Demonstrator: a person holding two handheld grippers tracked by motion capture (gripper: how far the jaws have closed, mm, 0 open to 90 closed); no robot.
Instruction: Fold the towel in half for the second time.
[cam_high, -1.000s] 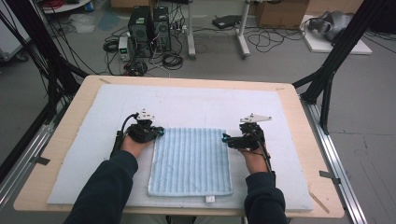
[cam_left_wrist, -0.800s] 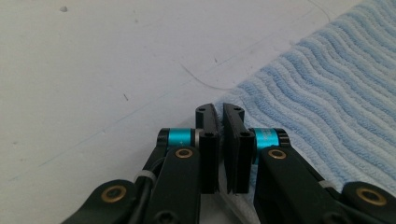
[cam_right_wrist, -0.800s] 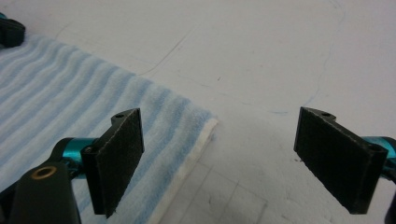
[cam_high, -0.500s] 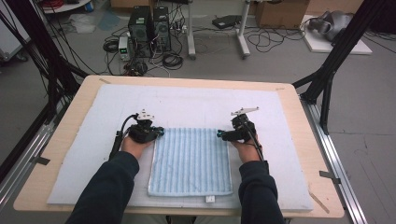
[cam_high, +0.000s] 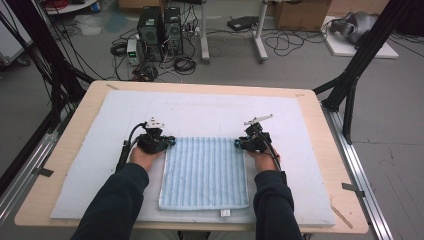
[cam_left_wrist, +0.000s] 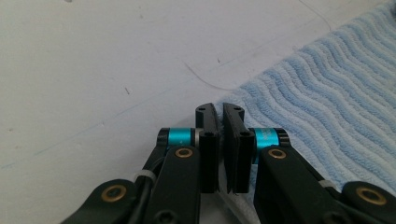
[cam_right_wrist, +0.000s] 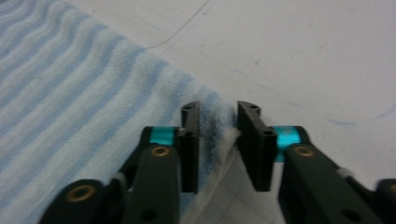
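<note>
My left gripper (cam_high: 167, 142) pinches the towel's (cam_high: 205, 172) far left corner. My right gripper (cam_high: 240, 143) has just been closing over the far right corner, towel between its jaws. The towel stretches from both toward me, flat on the mat (cam_high: 210, 112).

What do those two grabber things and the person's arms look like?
Each grabber is black. The left gripper and right gripper have flat black jaws, bright turquoise rings and brass-coloured rivets. A grey three-cornered plate sits on top of the right one, and a black cable trails from the left. The person wears dark navy sleeves.
</note>
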